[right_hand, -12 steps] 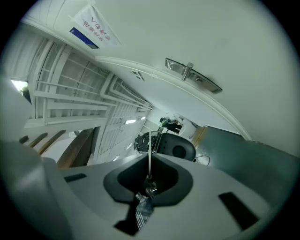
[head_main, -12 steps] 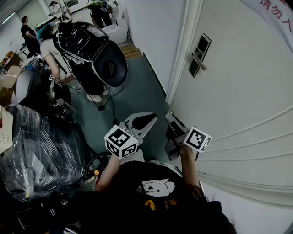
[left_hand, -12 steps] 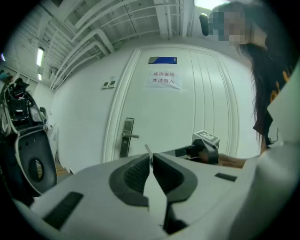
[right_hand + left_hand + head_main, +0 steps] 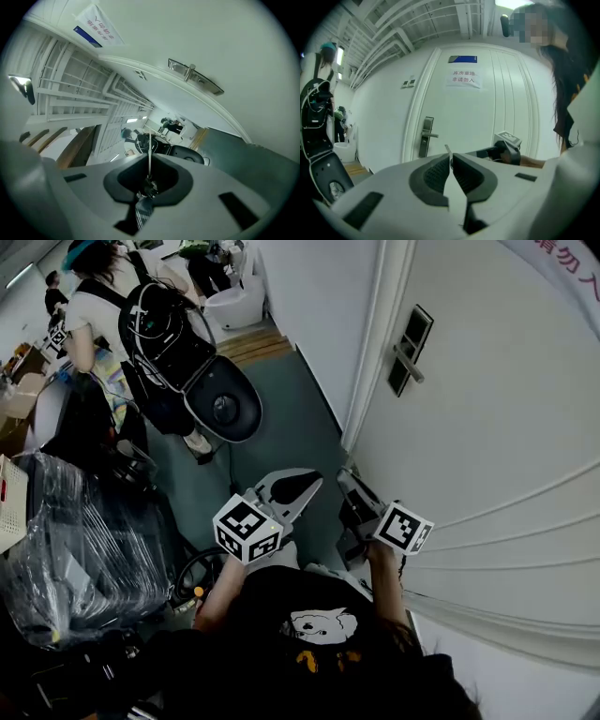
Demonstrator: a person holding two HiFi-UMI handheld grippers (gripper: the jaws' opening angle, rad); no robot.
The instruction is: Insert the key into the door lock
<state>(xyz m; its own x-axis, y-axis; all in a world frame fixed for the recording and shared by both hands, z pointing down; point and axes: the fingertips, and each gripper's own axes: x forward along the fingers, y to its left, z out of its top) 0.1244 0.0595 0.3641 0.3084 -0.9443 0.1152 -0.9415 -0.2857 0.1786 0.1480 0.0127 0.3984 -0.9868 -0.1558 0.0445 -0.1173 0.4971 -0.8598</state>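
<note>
Nearest the camera, the person is holding both arms bent and low in front of the torso. The left forearm is angling inward and the right forearm is running alongside the door.

The right gripper is pointing forward and upward, close beside the door's lower panel. Its jaws are clenching the key, whose thin blade is standing edge-on out of the tips, while a ring and tag are hanging below the grip. The left gripper is sitting just beside it with its jaws pressed together. A thin pale sliver is poking up at their tips, too small to name, so this gripper may be carrying nothing.

Farther off, the door lock, a dark plate with a lever handle, is sitting well above and ahead of both grippers. The blade is aiming past the door frame toward the room rather than at the plate, and the keyhole is not showing clearly in any view.

The risk, as I judge it, is the blade arriving tilted or off the slot. Gripped only at its head, it could pivot or slip between the jaws on striking the plate, and the lever could be blocking the approach. Beyond, a person with a backpack is standing on the floor.
</note>
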